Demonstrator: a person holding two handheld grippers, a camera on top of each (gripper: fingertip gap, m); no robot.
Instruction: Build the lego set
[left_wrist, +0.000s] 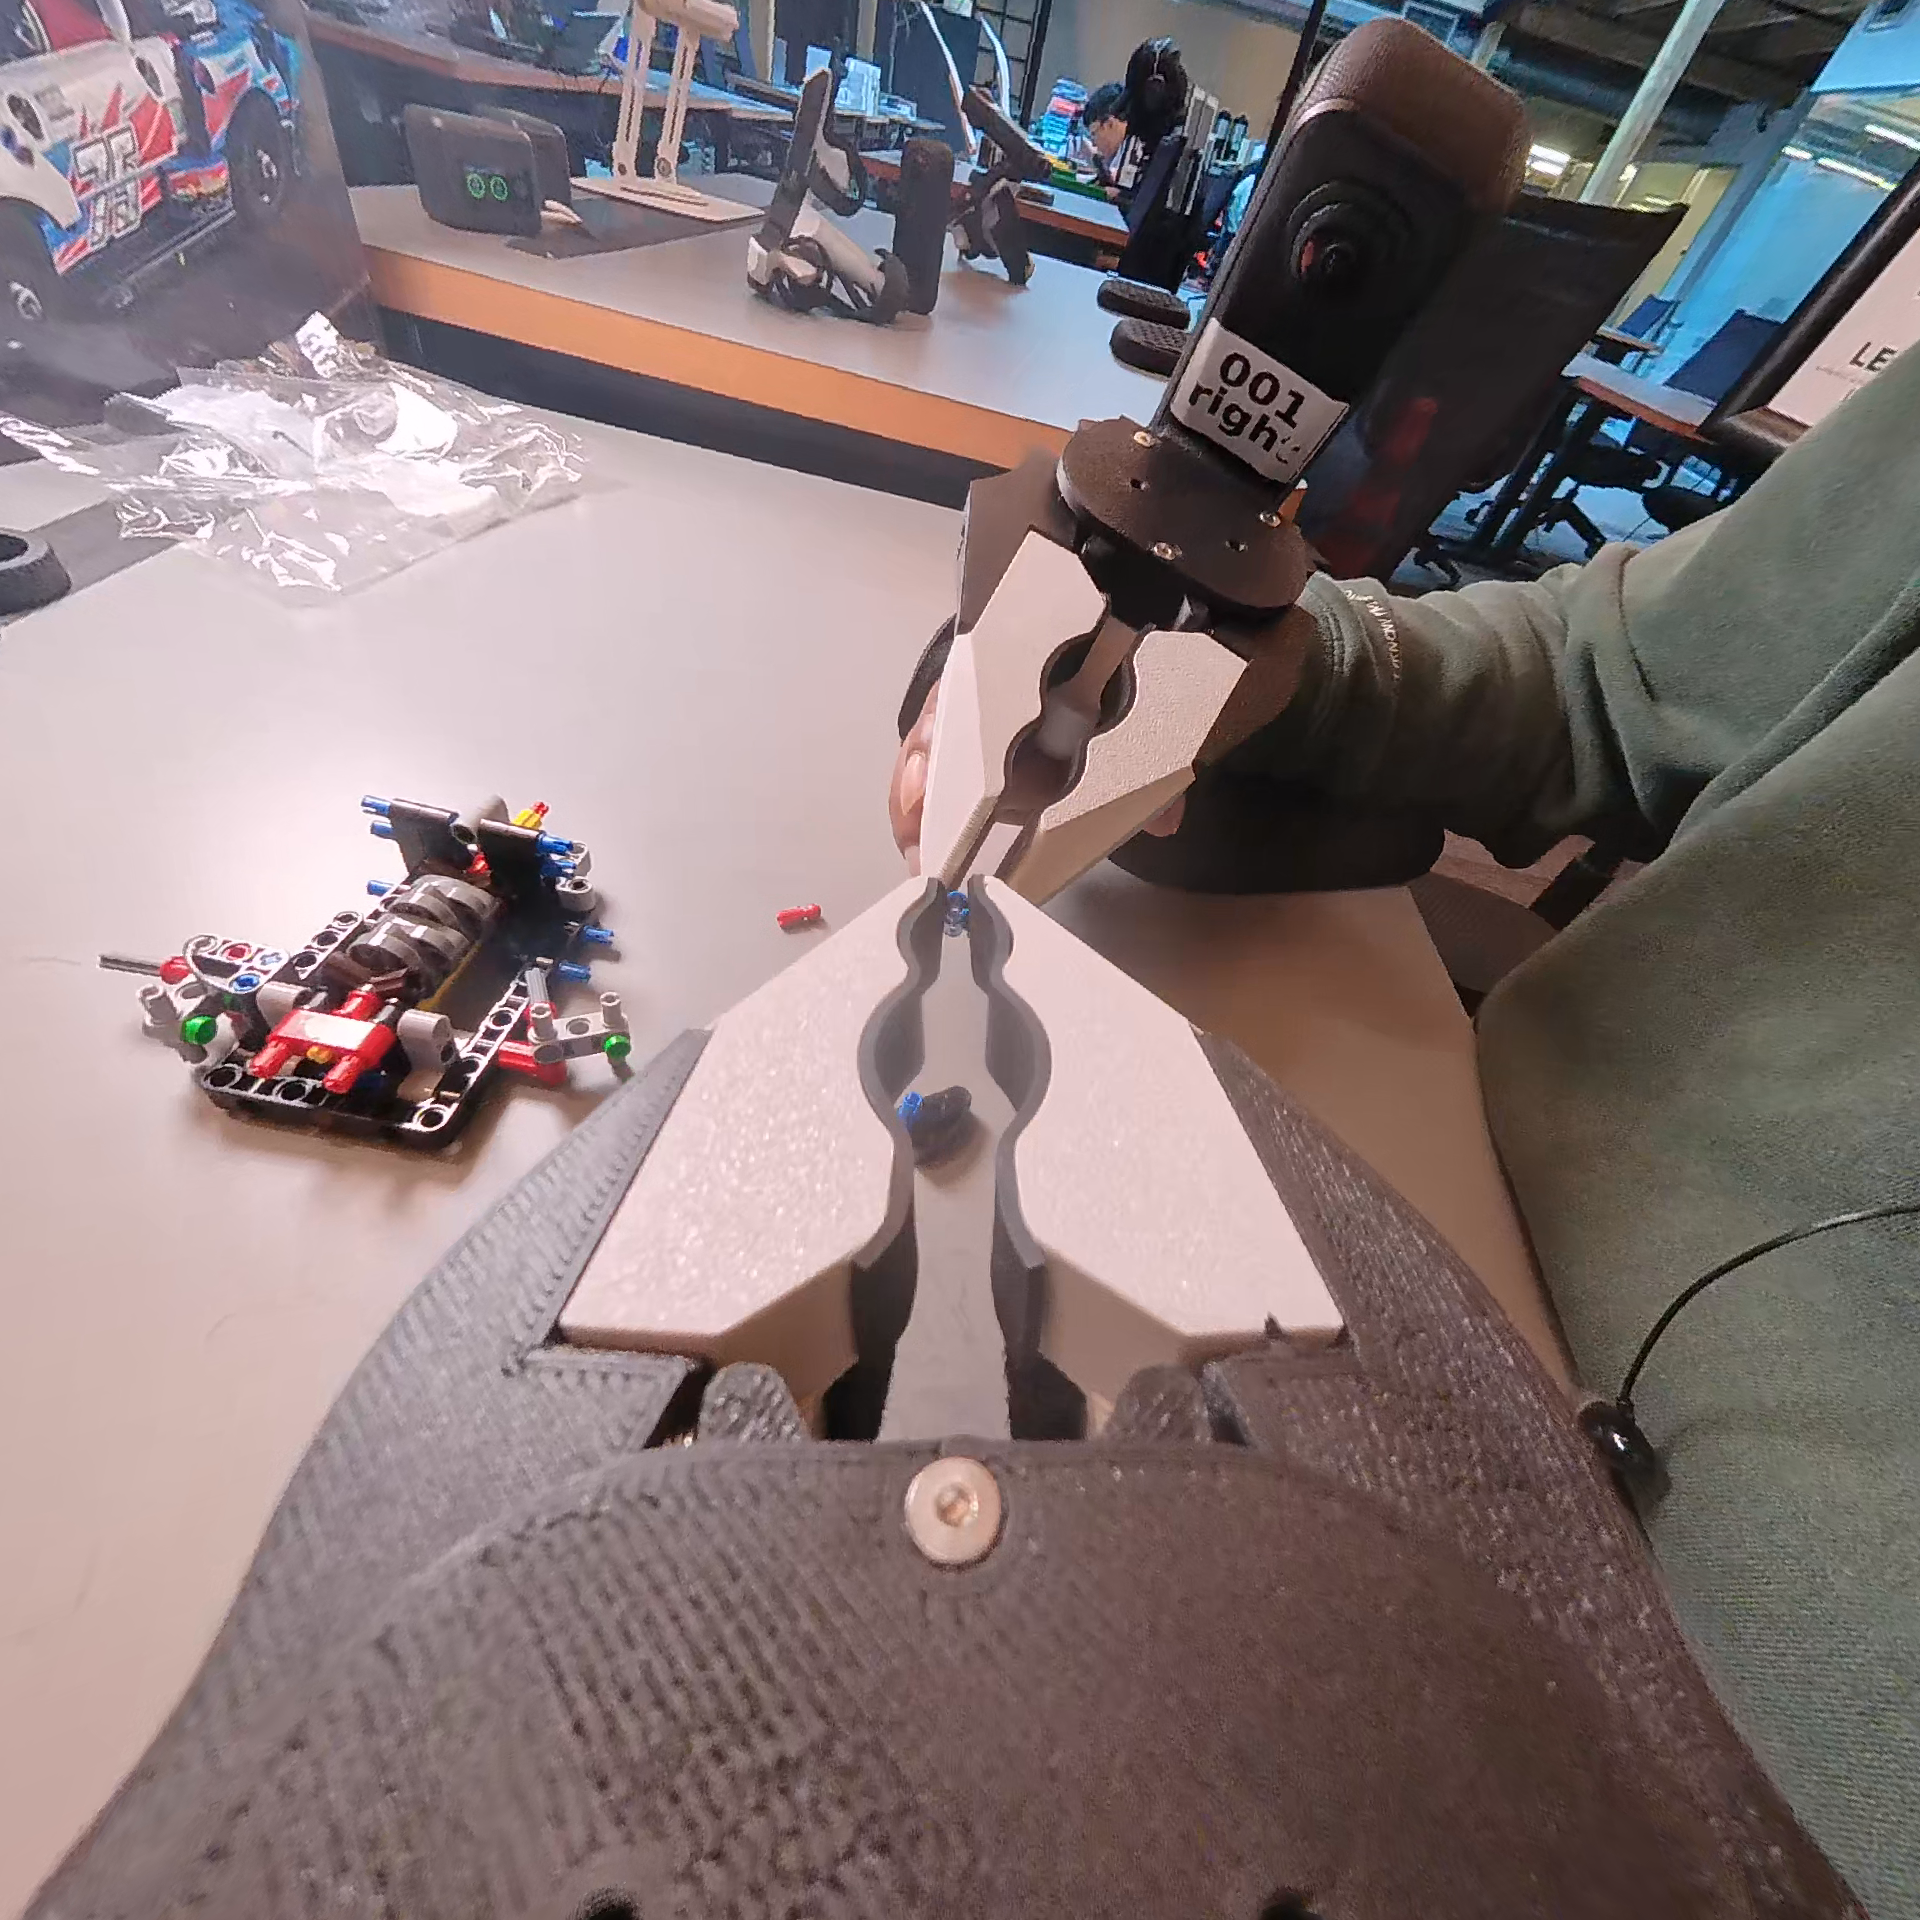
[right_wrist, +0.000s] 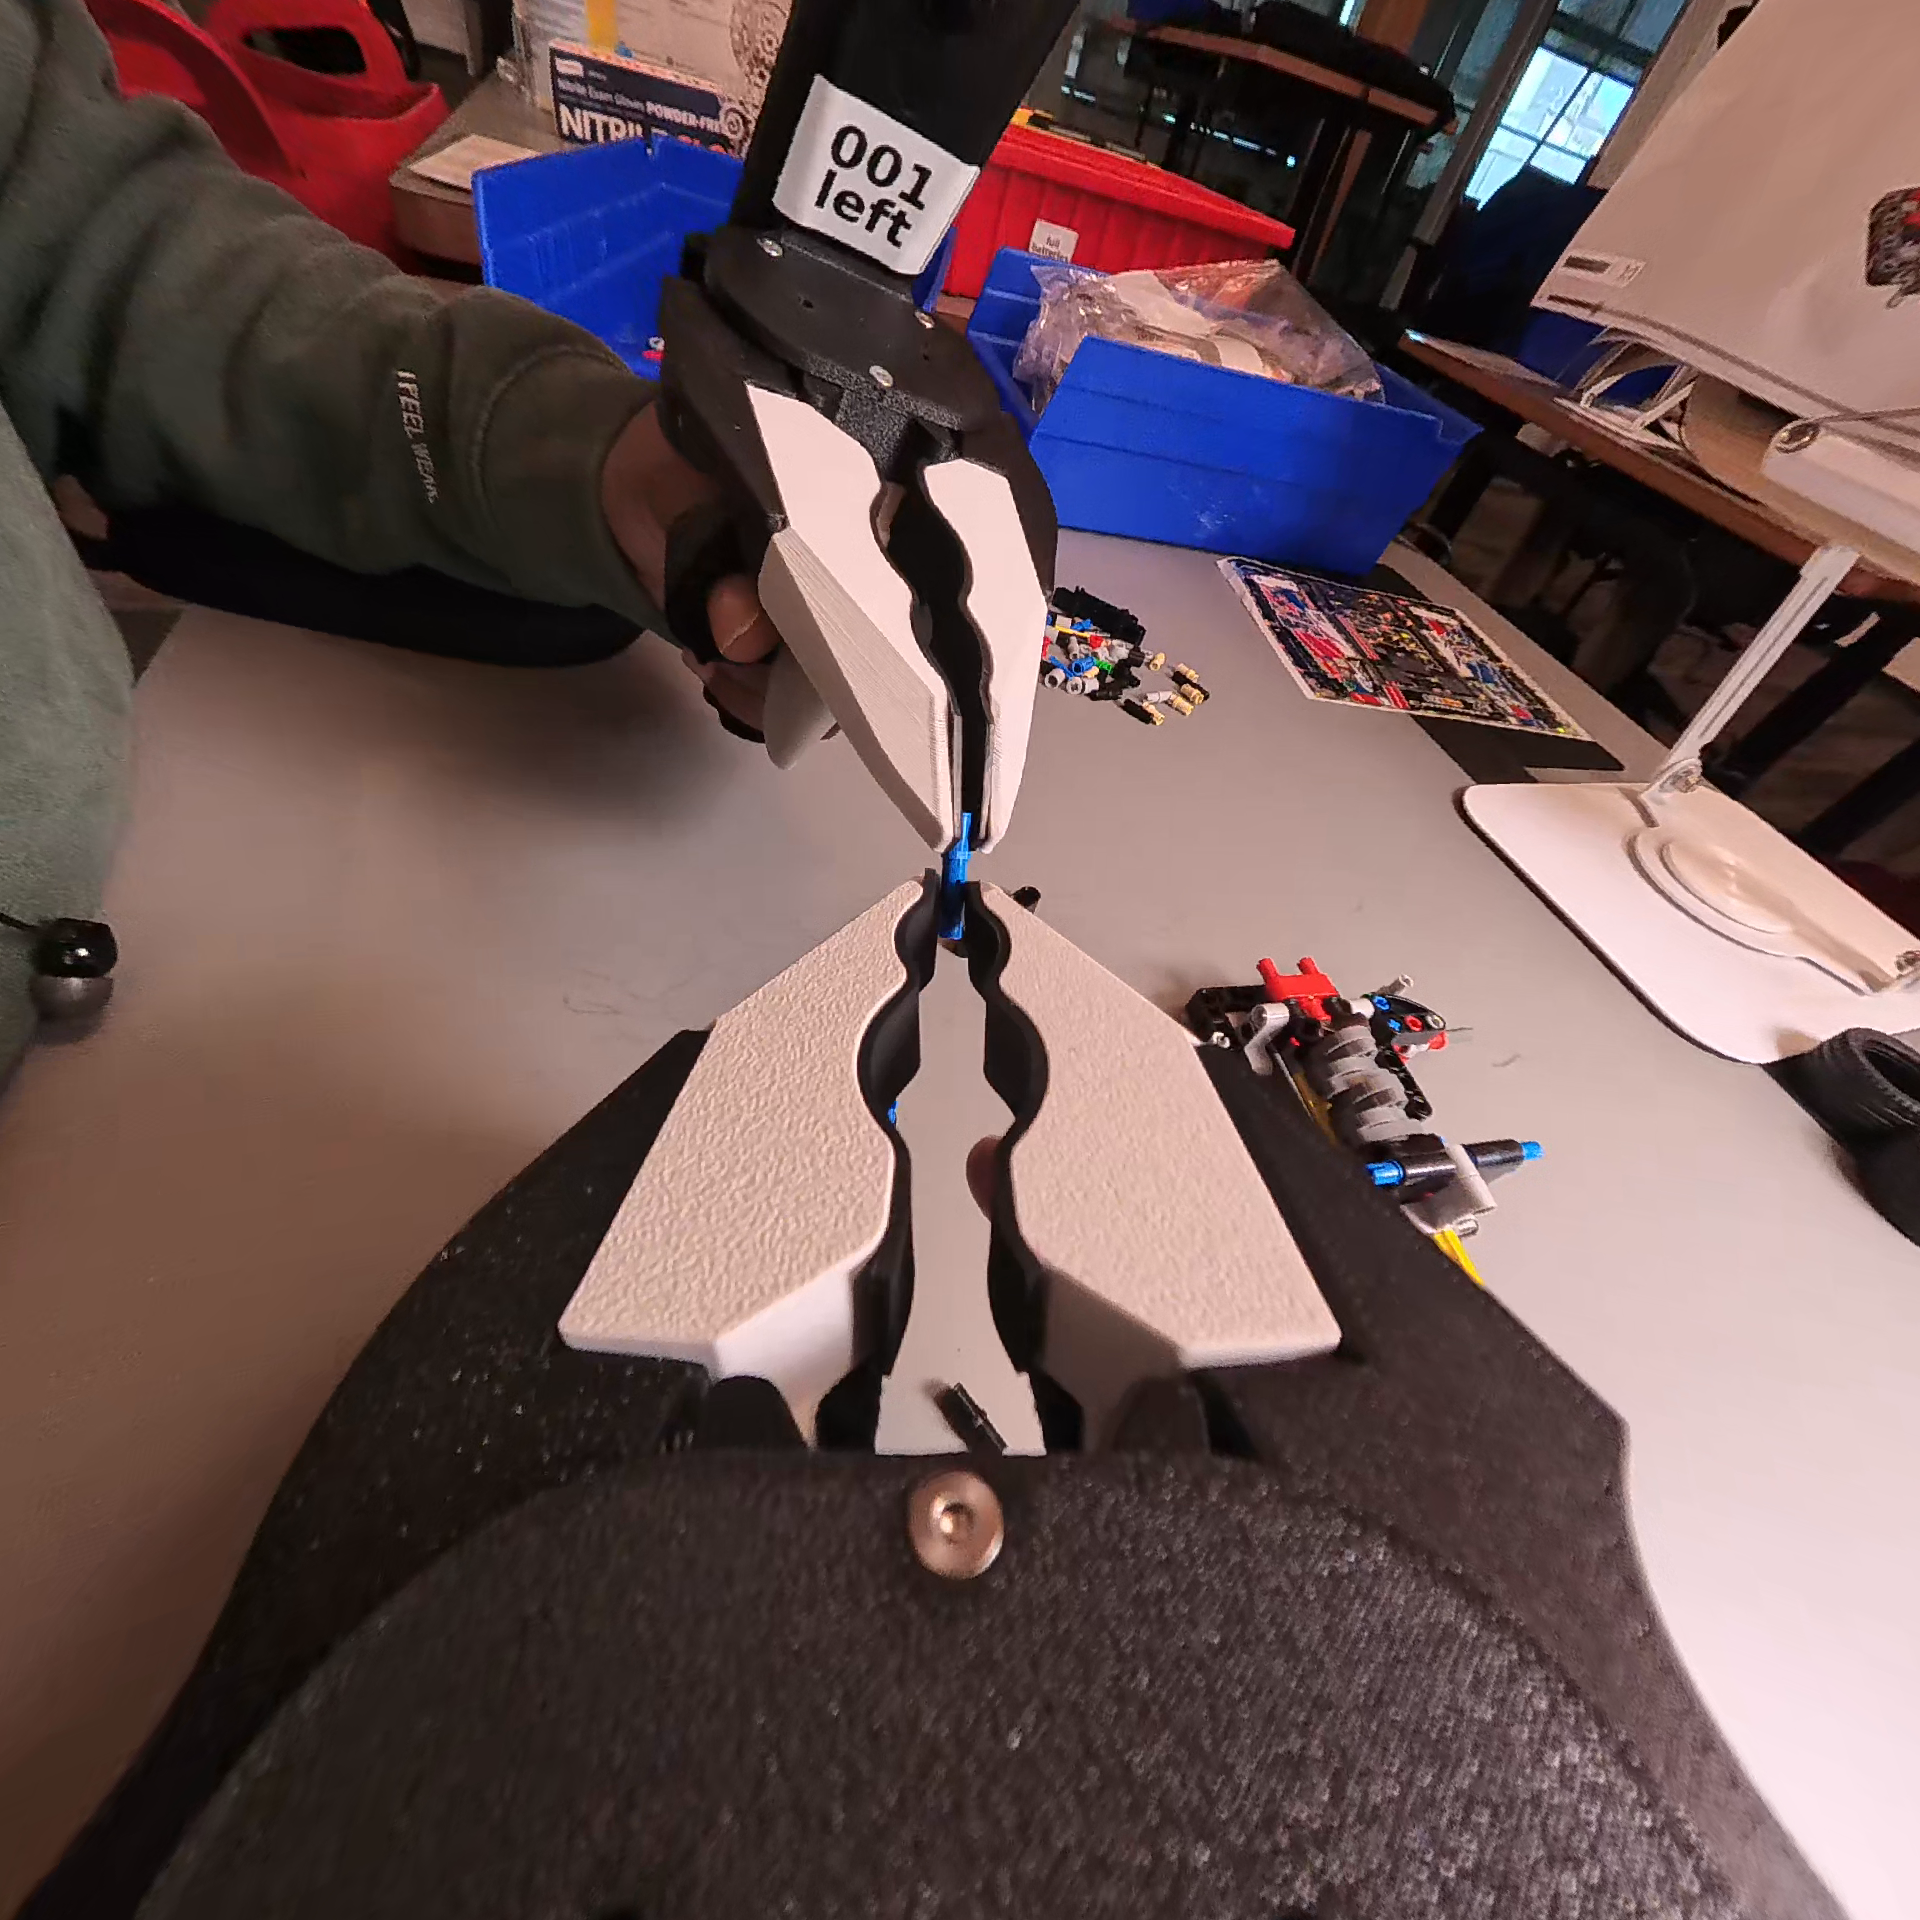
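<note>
Left gripper (right_wrist: 975, 831): pinching blue pin (right_wrist: 956, 873), tip-to-tip above table (right_wrist: 416, 883).
Right gripper (right_wrist: 951, 904): clamping same pin's other end.
Chassis (left_wrist: 384, 987): lying well left, clear tabletop between.
Loose parts (right_wrist: 1122, 665): sitting near bins (right_wrist: 1226, 447).

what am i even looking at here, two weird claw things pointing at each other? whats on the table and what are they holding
These are two hand-held grippers, each squeezed by a person's hand; there is no robot arm. Each picture comes from a camera mounted on one gripper, looking along its two white fingers.

In the left wrist view, the left gripper fills the foreground and the right gripper faces it. The right wrist view shows the reverse: right gripper near, left gripper beyond.

Both are shut, tip to tip, on one small blue pin.

On the grey table lie a half-built lego car chassis, a loose red pin, clear plastic bags, a pile of small parts and a printed sheet.
</note>
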